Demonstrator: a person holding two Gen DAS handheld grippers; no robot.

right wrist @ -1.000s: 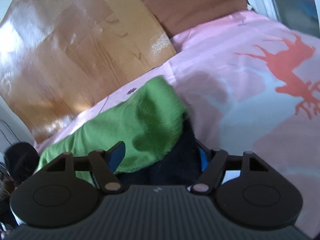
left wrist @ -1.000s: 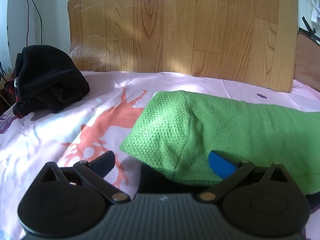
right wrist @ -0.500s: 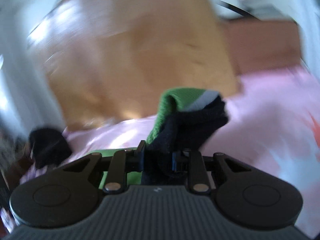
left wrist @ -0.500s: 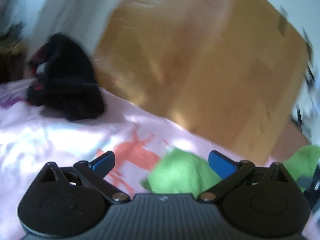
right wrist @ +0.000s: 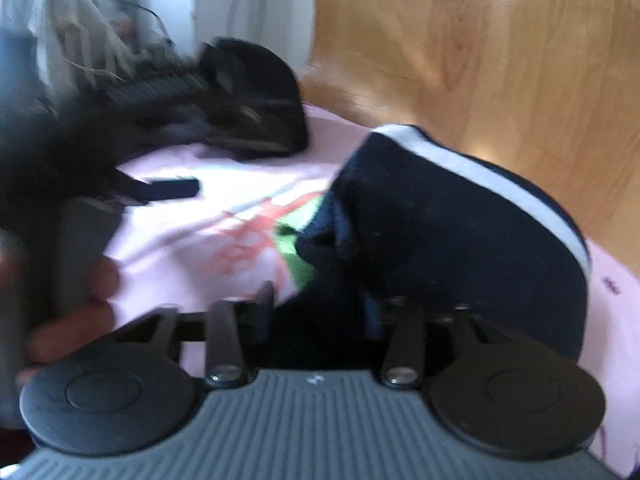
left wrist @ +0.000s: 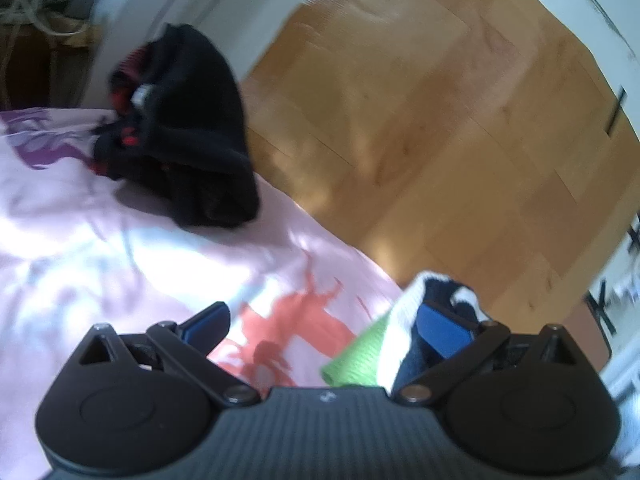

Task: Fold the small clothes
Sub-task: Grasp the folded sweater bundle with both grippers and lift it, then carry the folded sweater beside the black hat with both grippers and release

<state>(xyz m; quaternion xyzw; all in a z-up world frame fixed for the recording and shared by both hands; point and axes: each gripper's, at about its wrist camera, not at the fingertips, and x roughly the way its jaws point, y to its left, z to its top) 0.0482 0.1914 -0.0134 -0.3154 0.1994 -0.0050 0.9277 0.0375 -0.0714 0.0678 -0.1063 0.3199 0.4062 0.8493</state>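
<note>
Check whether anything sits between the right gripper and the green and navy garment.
Nothing visible does. The garment already lies between the jaws of the right gripper, which are opening, with its navy, white-striped fold bulging just ahead. The black clothes pile lies apart, farther back on the bedsheet.

Left gripper (left wrist: 320, 322): black round side housings, ribbed grey body with a small pale mark at its centre, black link arms pinned by silver screws, blue fingertips (left wrist: 440, 330) — triangular cut-outs at the outer corners. Right gripper (right wrist: 320, 308): same build — grey ribbed body, black discs, silver screws, dark fingers (right wrist: 264, 300). Bare fingers of the left hand (right wrist: 72, 312), blurred, around a grey handle.
</note>
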